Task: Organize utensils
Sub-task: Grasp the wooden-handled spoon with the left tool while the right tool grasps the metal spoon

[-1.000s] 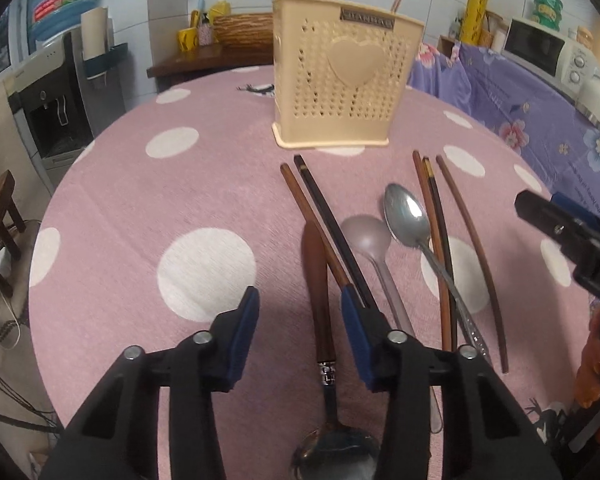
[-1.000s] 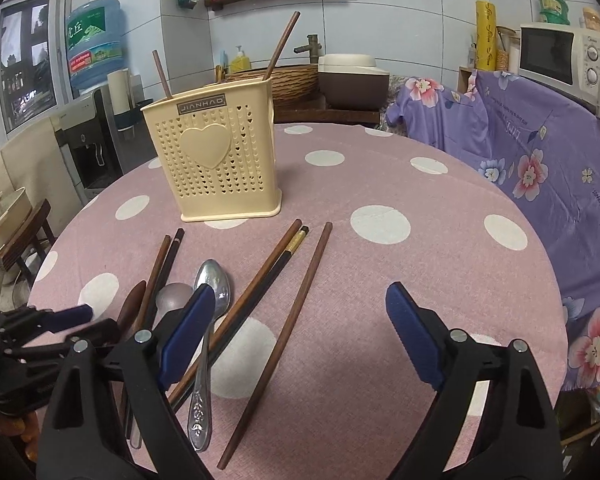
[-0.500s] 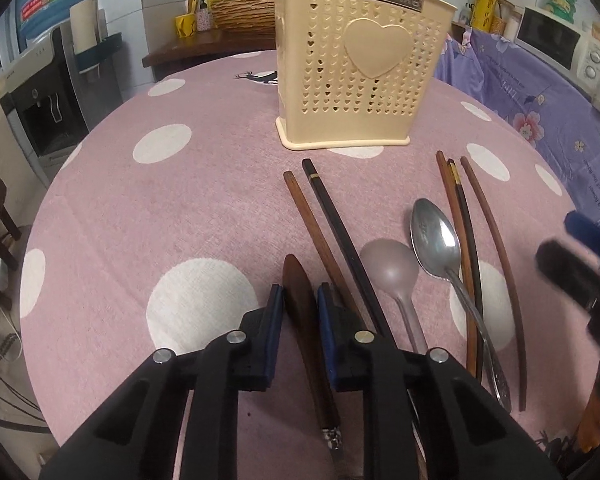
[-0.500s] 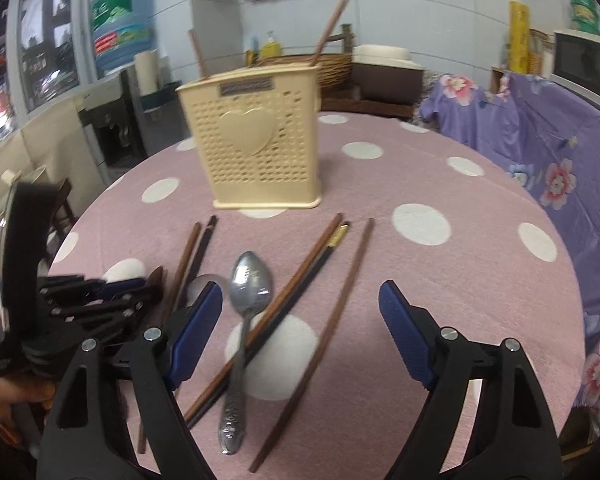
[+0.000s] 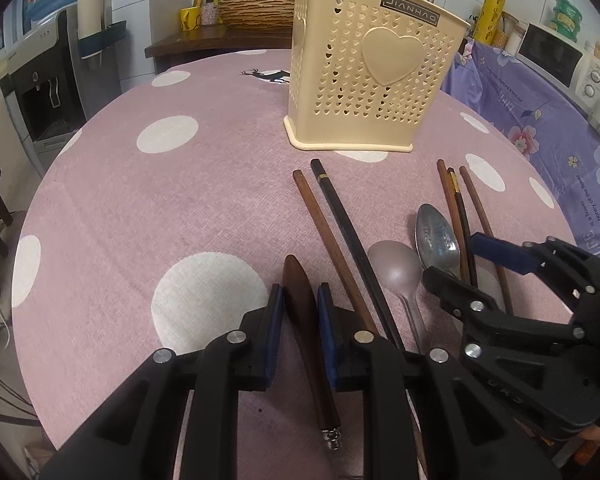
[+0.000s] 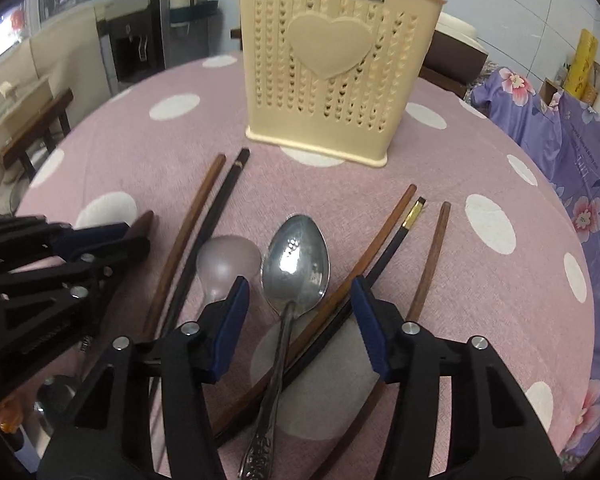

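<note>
A cream perforated utensil holder (image 5: 372, 80) (image 6: 332, 72) stands at the back of the pink dotted table (image 5: 160, 208), with sticks poking out of it. My left gripper (image 5: 300, 304) (image 6: 138, 236) is shut on the dark wooden handle (image 5: 300, 292) of a spoon lying on the cloth. A shiny silver spoon (image 6: 296, 260) (image 5: 436, 232) lies between the closing jaws of my right gripper (image 6: 300, 292) (image 5: 456, 258); the pads stand clear of it. A matte grey spoon (image 6: 228, 260) lies just left of it. Brown and black chopsticks (image 5: 340, 232) (image 6: 392, 240) lie on both sides.
A purple floral cloth (image 5: 540, 112) covers furniture right of the table, with a microwave (image 5: 556, 60) behind it. A water dispenser (image 5: 52, 80) and a wooden stool (image 6: 32, 120) stand off the left edge. A woven basket (image 5: 256, 10) sits on a far shelf.
My left gripper has closed onto the wooden handle. The right gripper has swung left and down over the silver spoon, and its jaws have narrowed.
</note>
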The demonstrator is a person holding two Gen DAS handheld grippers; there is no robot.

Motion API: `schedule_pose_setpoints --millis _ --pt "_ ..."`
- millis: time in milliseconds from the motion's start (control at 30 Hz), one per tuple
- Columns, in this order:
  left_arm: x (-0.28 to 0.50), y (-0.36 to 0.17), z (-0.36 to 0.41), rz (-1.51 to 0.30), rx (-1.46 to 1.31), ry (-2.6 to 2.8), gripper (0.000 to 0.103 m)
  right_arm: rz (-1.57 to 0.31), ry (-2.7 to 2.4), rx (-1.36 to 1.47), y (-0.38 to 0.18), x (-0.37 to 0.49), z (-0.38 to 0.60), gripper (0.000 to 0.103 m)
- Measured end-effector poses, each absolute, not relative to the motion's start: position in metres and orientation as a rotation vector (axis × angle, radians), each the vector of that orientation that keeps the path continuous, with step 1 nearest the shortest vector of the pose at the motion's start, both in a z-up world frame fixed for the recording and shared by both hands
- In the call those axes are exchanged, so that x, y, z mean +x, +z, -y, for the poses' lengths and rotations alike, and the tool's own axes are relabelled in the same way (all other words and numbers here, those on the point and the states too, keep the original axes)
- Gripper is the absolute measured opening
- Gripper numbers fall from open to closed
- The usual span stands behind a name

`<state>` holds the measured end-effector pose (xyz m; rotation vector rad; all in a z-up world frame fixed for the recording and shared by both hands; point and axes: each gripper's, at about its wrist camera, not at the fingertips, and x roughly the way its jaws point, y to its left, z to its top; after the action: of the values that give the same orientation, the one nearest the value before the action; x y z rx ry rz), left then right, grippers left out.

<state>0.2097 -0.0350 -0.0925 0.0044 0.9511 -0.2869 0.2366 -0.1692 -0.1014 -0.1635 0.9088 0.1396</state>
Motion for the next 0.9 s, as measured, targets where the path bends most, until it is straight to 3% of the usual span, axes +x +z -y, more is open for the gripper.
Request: schedule_pose_setpoints --millis 600,733,900 --pt "0.212 -0.093 0.034 -0.954 0.004 -0.292 0.019 -0.931 0.141 -0.181 -0.101 0.26 0.167 0.051" --pt "0.212 -0.093 0.035 -0.953 0.009 -0.288 0.019 -0.942 0.161 -0.154 -0.101 0.259 0.165 0.038" --pt "0.213 -0.093 0.037 -0.953 0.016 -0.282 0.018 -0.94 0.161 -0.127 -0.101 0.259 0.167 0.038"
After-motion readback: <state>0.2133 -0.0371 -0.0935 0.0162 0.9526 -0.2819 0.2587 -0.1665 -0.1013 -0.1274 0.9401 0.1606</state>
